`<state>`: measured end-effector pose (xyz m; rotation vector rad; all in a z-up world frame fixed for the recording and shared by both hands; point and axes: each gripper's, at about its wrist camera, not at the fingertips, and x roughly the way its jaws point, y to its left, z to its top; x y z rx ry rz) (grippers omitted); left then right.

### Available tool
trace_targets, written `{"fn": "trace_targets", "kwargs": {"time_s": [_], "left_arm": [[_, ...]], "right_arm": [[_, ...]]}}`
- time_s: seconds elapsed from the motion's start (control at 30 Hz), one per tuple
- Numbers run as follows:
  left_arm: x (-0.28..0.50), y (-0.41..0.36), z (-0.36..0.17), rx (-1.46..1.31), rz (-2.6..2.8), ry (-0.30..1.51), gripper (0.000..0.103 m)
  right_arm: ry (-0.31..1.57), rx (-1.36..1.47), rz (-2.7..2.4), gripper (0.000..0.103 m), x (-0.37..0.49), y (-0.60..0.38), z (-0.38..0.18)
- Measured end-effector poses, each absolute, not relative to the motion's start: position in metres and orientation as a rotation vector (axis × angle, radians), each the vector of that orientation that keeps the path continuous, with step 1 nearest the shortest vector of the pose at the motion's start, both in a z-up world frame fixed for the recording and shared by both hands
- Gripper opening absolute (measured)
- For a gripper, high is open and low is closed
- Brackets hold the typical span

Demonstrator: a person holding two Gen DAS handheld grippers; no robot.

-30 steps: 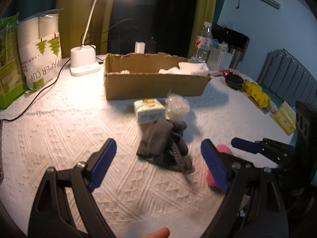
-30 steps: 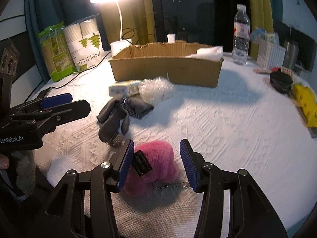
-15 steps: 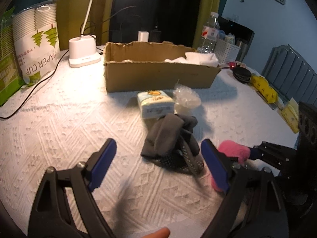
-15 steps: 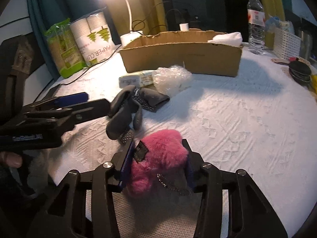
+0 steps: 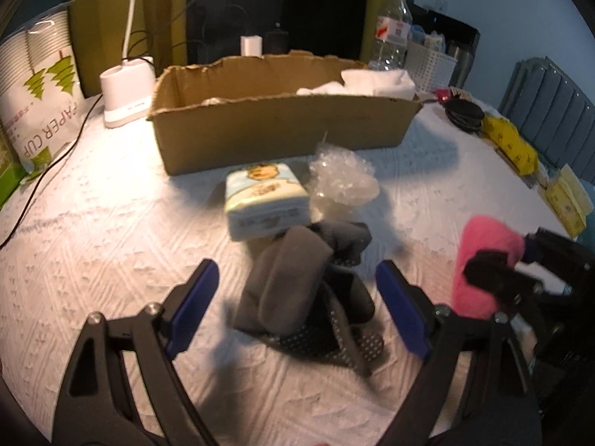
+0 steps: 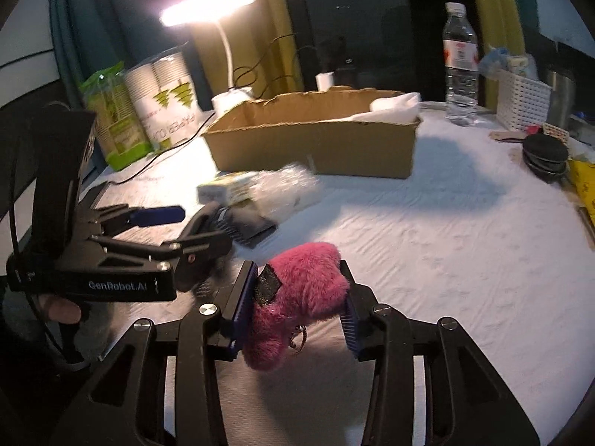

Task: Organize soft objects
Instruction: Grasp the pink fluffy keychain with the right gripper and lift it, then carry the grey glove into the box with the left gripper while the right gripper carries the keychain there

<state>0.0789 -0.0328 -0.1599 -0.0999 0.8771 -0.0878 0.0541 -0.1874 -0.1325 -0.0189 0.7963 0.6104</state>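
My right gripper (image 6: pixel 297 306) is shut on a pink fluffy plush (image 6: pixel 301 293) with a small chain and holds it above the white cloth; the plush also shows in the left wrist view (image 5: pixel 483 260). My left gripper (image 5: pixel 297 308) is open, its blue pads either side of a pile of grey socks (image 5: pixel 297 290). Behind the socks lie a tissue pack (image 5: pixel 266 195) and a crumpled clear plastic bag (image 5: pixel 344 182). A cardboard box (image 5: pixel 282 119) holding white cloth (image 5: pixel 372 81) stands further back.
A desk lamp (image 6: pixel 223 29), paper cup packs (image 5: pixel 37 85) and a cable stand at the left. A water bottle (image 6: pixel 461 63), white basket (image 6: pixel 522 98), black discs (image 6: pixel 544 152) and yellow packets (image 5: pixel 511 141) are at the right.
My right gripper closed on the pink plush and lifted it off the cloth. My left gripper moved forward, closer to the grey socks.
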Motion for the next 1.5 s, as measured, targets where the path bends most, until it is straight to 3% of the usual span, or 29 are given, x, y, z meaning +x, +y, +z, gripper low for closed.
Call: {"fn": "trace_targets", "kwargs": {"time_s": [0.07, 0.17, 0.33, 1.13, 1.5], "left_arm": [[0.082, -0.036, -0.163, -0.089, -0.093, 0.896, 0.064], [0.083, -0.039, -0.167, -0.073, -0.095, 0.908, 0.047], [0.079, -0.043, -0.165, -0.069, -0.125, 0.902, 0.033], [0.051, -0.019, -0.107, -0.106, -0.161, 0.737, 0.031], [0.047, -0.005, -0.116, -0.123, -0.170, 0.752, 0.031]], "right_arm": [[0.793, -0.013, 0.600, 0.043, 0.057, -0.194, -0.132], [0.787, -0.007, 0.592, 0.043, 0.059, -0.200, -0.131], [0.775, -0.010, 0.585, 0.043, 0.059, -0.203, -0.127], [0.685, -0.067, 0.601, 0.043, 0.055, -0.181, -0.087], [0.653, -0.084, 0.661, 0.043, 0.070, -0.149, -0.074]]}}
